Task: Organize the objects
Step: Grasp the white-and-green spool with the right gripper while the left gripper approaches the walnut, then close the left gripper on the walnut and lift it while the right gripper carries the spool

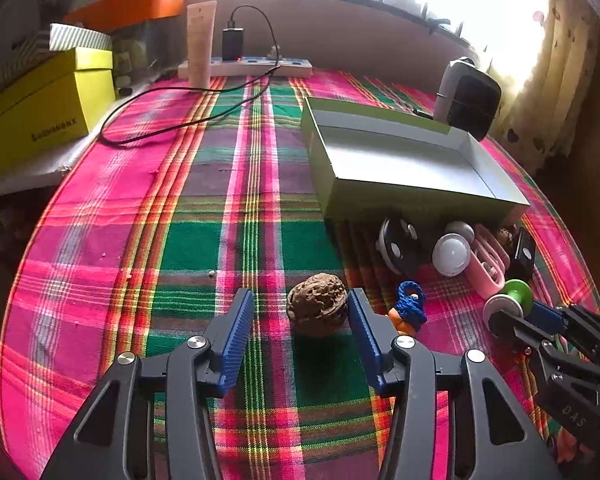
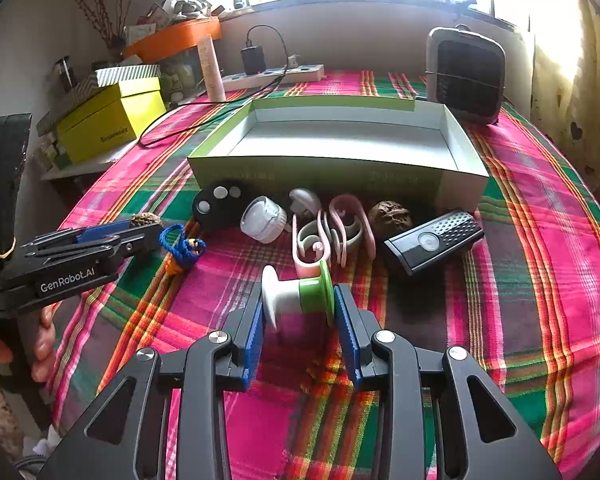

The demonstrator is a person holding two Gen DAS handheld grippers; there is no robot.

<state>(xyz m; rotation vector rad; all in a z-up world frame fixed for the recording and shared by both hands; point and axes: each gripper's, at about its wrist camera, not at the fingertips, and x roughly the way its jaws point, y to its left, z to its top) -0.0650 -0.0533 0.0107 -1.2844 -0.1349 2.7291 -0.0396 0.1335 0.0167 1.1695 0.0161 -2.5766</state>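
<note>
A plaid cloth [image 1: 140,240] in pink, green and orange covers the table; a bright window behind washes out the far edge. An open grey box [image 2: 464,148] lies empty toward the back, with small things strewn along its near wall: a black fob [image 2: 216,204], a white cap [image 2: 264,220], pink clips [image 2: 340,228], a second walnut [image 2: 390,218] and a black remote [image 2: 436,240].

The left gripper [image 1: 302,312] slants down at the cloth, its blue pads either side of a walnut [image 1: 317,310]; the right pad touches the shell, the left stands apart, so nothing is clamped. In the right wrist view a hand [image 2: 40,340] grasps its handle, cut off at the frame edge.

The right gripper [image 2: 300,312] slants down likewise, clenched on a white and green spool [image 2: 296,296] by its two flanges. Whether the spool rests on the cloth is hard to make out
</note>
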